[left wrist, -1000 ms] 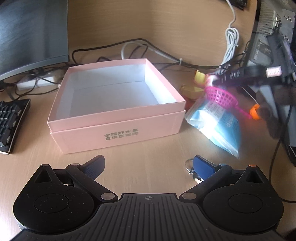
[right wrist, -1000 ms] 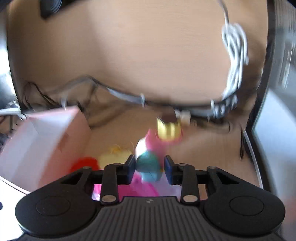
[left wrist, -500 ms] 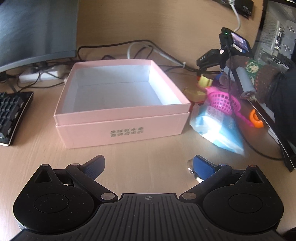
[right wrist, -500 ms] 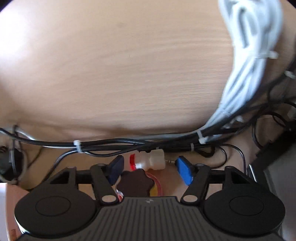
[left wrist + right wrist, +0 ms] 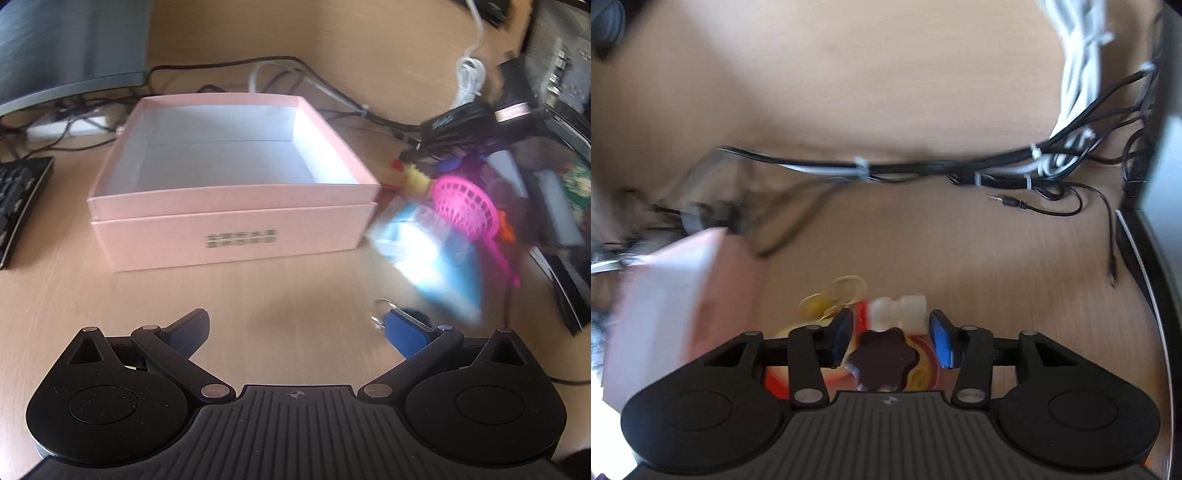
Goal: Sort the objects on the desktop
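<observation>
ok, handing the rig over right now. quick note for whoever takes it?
Left tongs: open, empty, over bare desk in front of the pink box.
Right tongs: jaws opening around a small white bottle with a red cap, lying sideways on the desk; not gripped.
Box holds nothing yet. Pile to its right: pink net scoop, blue packet, yellow toy; a key ring sits by the left tongs' right finger.
Done: nothing sorted. Left: everything. The pictures are blurred, so check the bottle first.
</observation>
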